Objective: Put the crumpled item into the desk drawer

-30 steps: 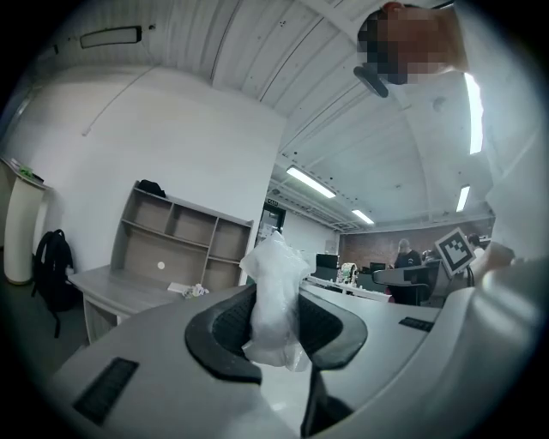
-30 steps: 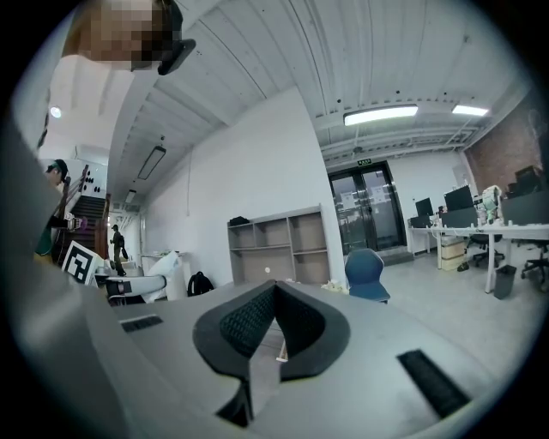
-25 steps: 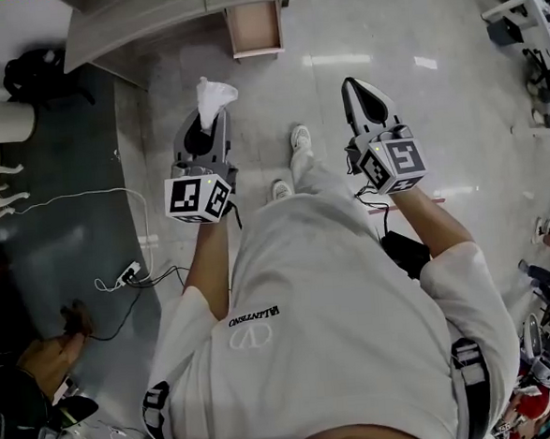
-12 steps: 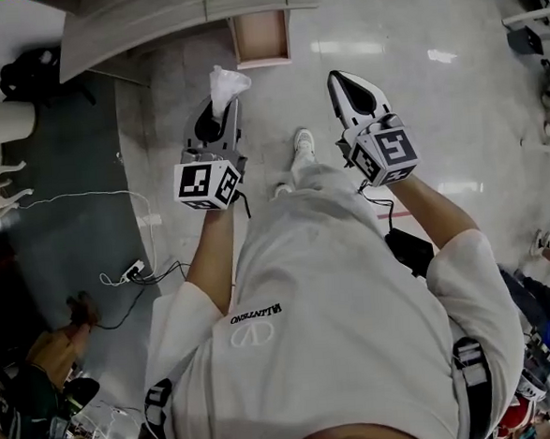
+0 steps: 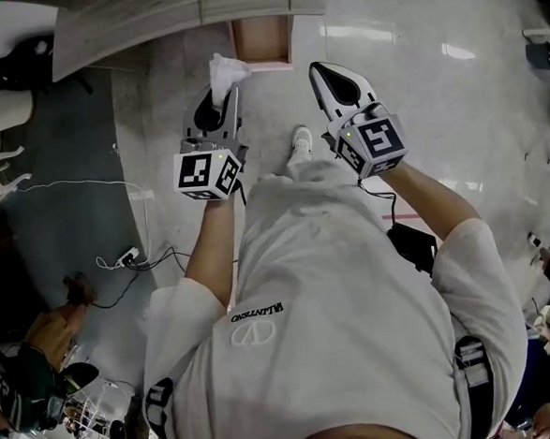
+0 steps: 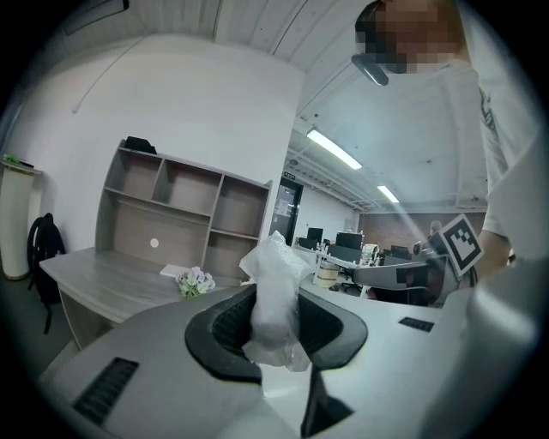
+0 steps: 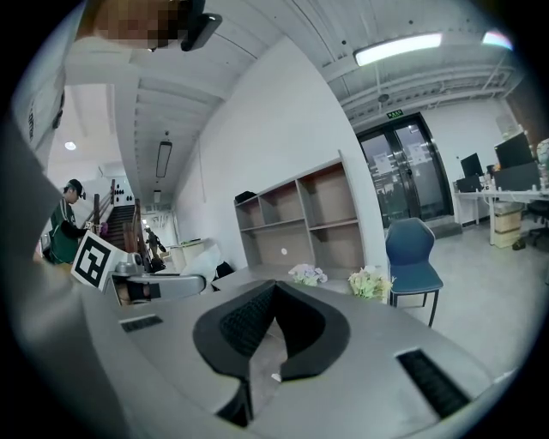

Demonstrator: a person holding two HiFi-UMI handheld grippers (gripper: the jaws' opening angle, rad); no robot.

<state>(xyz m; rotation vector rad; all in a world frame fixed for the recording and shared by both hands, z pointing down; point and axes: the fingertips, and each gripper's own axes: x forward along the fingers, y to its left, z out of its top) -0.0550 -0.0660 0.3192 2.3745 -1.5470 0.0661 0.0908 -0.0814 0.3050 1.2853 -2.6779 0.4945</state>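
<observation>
A white crumpled item [image 5: 226, 73] sticks up out of my left gripper [image 5: 221, 99], which is shut on it. In the left gripper view the crumpled item [image 6: 275, 287] is pinched between the dark pads of the left gripper [image 6: 274, 324]. The open desk drawer [image 5: 261, 40] lies just ahead of both grippers, under the edge of the grey desk [image 5: 148, 21]. My right gripper [image 5: 324, 72] is held level with the left one, to its right; its jaws meet with nothing between them, as the right gripper view shows of the right gripper [image 7: 273, 293].
A power strip with cables [image 5: 127, 259] lies on the floor at left, on a dark mat [image 5: 77, 209]. A black backpack [image 5: 18, 61] sits by the desk. A person [image 5: 36, 357] crouches at lower left. Flowers [image 6: 196, 280] stand on the desk; a blue chair [image 7: 413, 253] stands nearby.
The person has stepped toward the desk, so the open drawer now lies close in front of both grippers. The left gripper still holds the crumpled item; the right stays closed.
</observation>
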